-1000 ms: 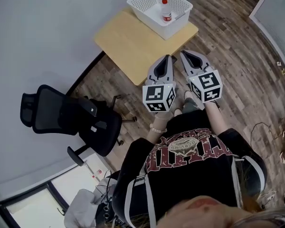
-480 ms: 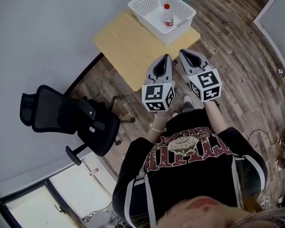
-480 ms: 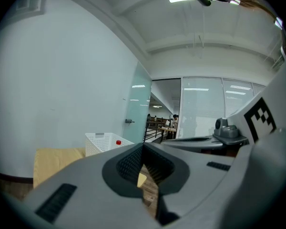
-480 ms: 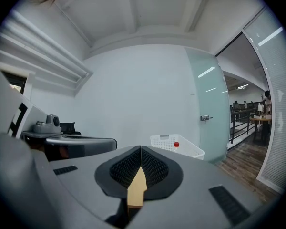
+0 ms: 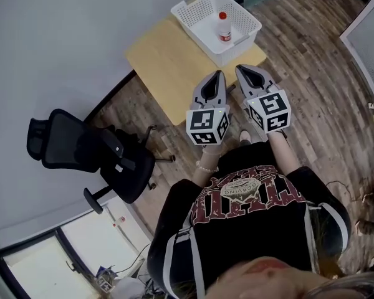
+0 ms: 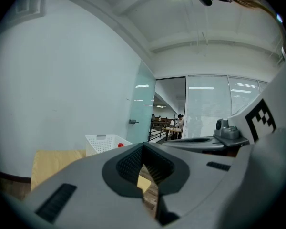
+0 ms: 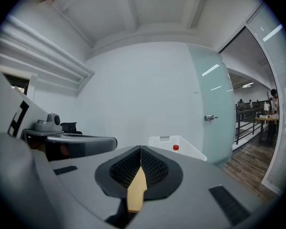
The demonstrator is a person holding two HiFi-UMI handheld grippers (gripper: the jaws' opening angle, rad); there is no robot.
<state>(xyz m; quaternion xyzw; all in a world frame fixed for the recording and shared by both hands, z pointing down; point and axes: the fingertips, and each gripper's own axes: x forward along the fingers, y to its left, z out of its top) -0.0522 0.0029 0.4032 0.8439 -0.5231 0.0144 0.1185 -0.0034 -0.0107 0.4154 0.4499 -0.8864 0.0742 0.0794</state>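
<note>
I hold both grippers side by side in front of my chest, pointing at a small wooden table (image 5: 168, 58). The left gripper (image 5: 215, 75) and the right gripper (image 5: 243, 70) are both shut with nothing between their jaws. A white perforated basket (image 5: 202, 5) stands on the table's far end and holds a small bottle with a red cap (image 5: 224, 25). Basket (image 6: 102, 142) and red cap (image 6: 120, 145) show just above the left gripper (image 6: 143, 147). The right gripper view has the basket (image 7: 169, 143) and cap (image 7: 175, 148) beyond the shut tips (image 7: 140, 148).
A black office chair (image 5: 90, 154) stands on the wood floor at the left, near the white wall. A frosted glass door (image 7: 214, 113) lies beyond the table. Cables lie on the floor (image 5: 355, 198) at the right.
The head view has shifted slightly, so table and basket sit a little further right. Both grippers stay shut, side by side, and have barely moved.
</note>
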